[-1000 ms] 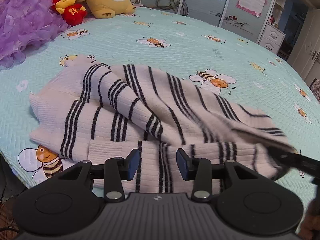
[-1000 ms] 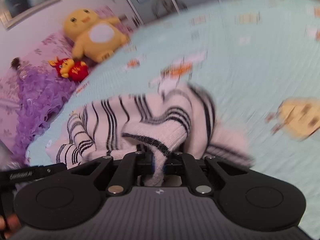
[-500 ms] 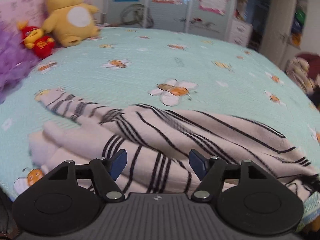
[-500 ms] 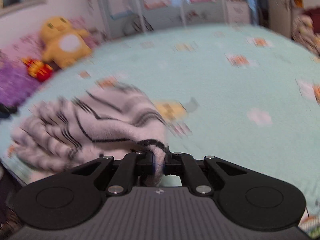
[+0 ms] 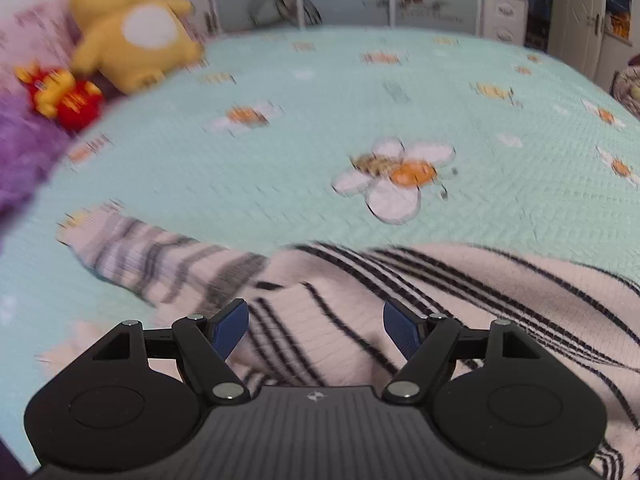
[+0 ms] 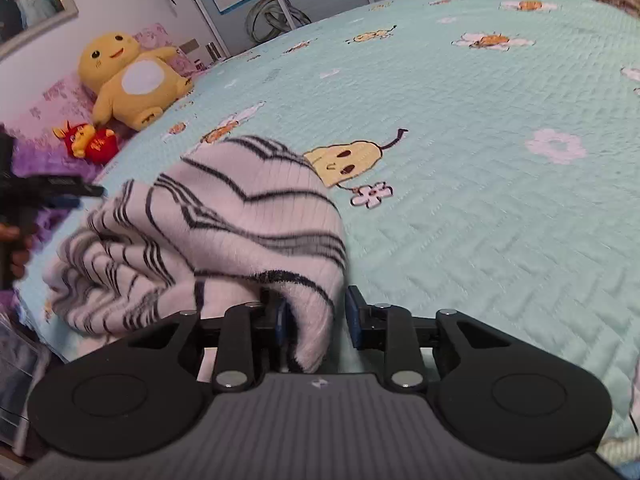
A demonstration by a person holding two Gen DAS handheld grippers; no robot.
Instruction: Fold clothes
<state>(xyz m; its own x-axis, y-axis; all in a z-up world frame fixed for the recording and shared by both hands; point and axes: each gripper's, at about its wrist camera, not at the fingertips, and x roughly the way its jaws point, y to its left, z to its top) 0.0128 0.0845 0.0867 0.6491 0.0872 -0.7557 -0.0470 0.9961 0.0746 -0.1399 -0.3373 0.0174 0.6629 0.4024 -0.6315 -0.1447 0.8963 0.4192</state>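
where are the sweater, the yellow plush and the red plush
sweater [image 6: 248,216], right wrist view, on its striped top fold
yellow plush [image 6: 138,76], right wrist view, on its white belly
red plush [image 5: 76,102], left wrist view, on its red body

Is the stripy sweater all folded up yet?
Not yet. The cream knit sweater with black stripes lies bunched on the mint bee-print bedspread. The right gripper has an edge between its fingers; the left gripper hovers open. Neat folding remains.

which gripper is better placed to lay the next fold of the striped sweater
Probably the right. The right gripper has sweater fabric between its fingers, though the jaws have a small gap on one side. The left gripper is wide open above the sweater, gripping nothing; it would need to close first.
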